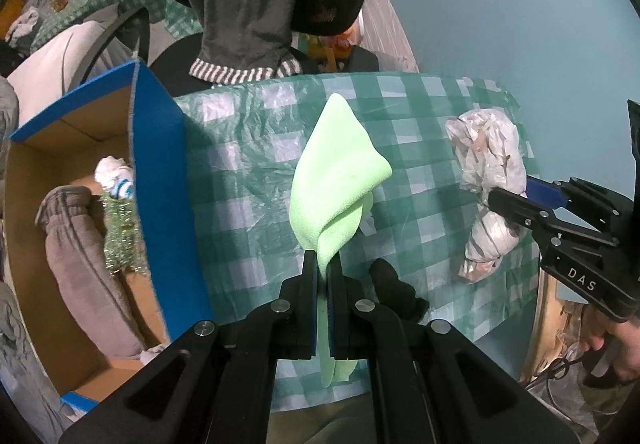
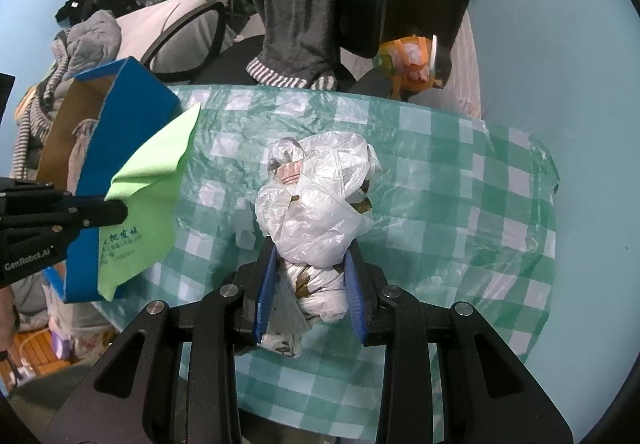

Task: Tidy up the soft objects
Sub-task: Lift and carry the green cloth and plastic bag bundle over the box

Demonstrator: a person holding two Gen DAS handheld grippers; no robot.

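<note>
My left gripper [image 1: 323, 264] is shut on a light green cloth [image 1: 338, 184] and holds it up above the checked table; the cloth also shows in the right wrist view [image 2: 148, 188], next to the box. My right gripper [image 2: 310, 264] has its jaws around a crumpled white plastic bag [image 2: 320, 196] that lies on the table, its pads against the bag's sides. The bag [image 1: 486, 160] and the right gripper [image 1: 508, 198] show at the right in the left wrist view. A blue cardboard box [image 1: 160, 172] stands at the table's left and holds grey trousers [image 1: 76, 252], tinsel and a small white and blue bundle.
The table has a green and white checked cover [image 1: 248, 164] [image 2: 460, 204]. A person in grey trousers [image 1: 244, 4] stands behind the table. An office chair [image 2: 180, 32] and piled clothes are at the left. An orange toy [image 2: 404, 64] sits beyond the far edge.
</note>
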